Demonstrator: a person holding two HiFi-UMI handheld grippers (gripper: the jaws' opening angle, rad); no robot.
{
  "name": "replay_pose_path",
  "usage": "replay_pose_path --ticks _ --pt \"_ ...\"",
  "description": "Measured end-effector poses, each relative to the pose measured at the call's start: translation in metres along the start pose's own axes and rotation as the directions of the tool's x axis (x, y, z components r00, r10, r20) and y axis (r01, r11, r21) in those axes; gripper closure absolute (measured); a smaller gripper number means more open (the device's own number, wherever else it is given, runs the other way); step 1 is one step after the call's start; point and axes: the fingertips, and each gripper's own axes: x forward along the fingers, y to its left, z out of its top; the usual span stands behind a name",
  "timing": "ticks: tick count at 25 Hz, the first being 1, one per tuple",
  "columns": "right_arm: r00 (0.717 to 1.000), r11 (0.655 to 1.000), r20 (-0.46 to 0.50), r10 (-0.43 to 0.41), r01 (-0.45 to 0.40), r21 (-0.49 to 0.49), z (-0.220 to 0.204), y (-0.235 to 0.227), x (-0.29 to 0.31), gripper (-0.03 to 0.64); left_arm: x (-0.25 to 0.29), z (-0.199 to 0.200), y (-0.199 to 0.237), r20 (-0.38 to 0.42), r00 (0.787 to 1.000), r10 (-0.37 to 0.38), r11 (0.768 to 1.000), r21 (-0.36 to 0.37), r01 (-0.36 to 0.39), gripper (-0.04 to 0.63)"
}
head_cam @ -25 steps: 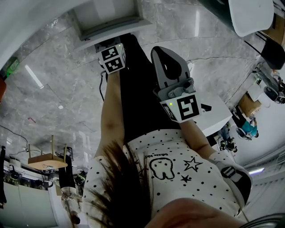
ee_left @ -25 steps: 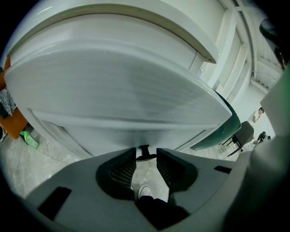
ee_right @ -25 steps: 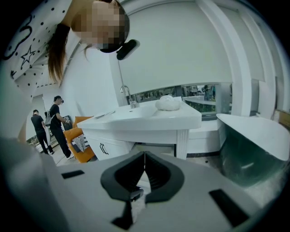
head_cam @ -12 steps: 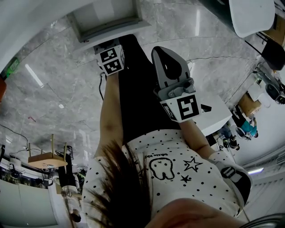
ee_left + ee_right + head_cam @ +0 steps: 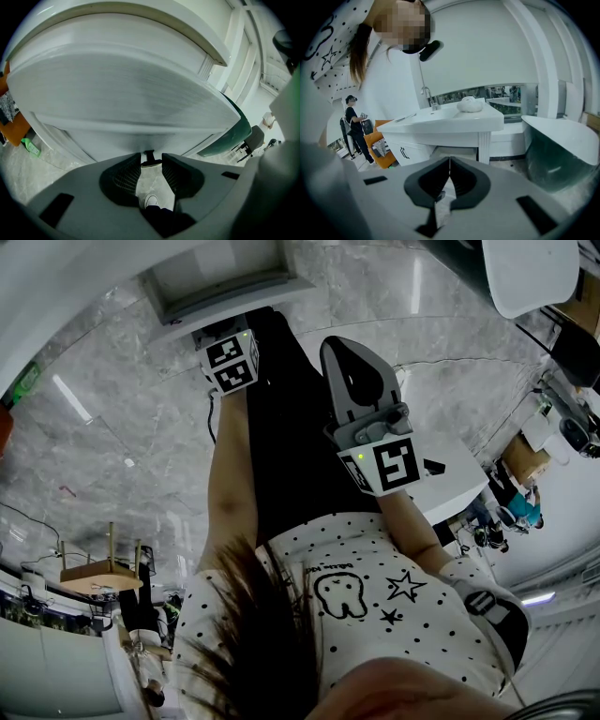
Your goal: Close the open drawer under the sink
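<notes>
1. White open drawer [image 5: 225, 282] stood right ahead of L claw [image 5: 151, 161].
2. L claw's jaws were apart, small black drawer handle [image 5: 149, 156] btwn tips.
3. R claw [image 5: 450, 161] was closed, empty, away from drawer.

The white drawer [image 5: 242, 302] stands pulled open.

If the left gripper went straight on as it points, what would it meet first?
Probably the white drawer front, at its dark handle just past the parted jaws; depth is unclear.
</notes>
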Motion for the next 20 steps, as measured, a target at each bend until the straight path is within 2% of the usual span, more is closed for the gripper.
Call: replay_pose_path --ticks 20 --pt "1.0 1.0 -0.014 -0.008 0.008 0.012 0.001 -0.008 0.004 0.601 0.015 0.034 0.001 0.044 0.999 0.001 1.0 0.003 -0.001 0.456"
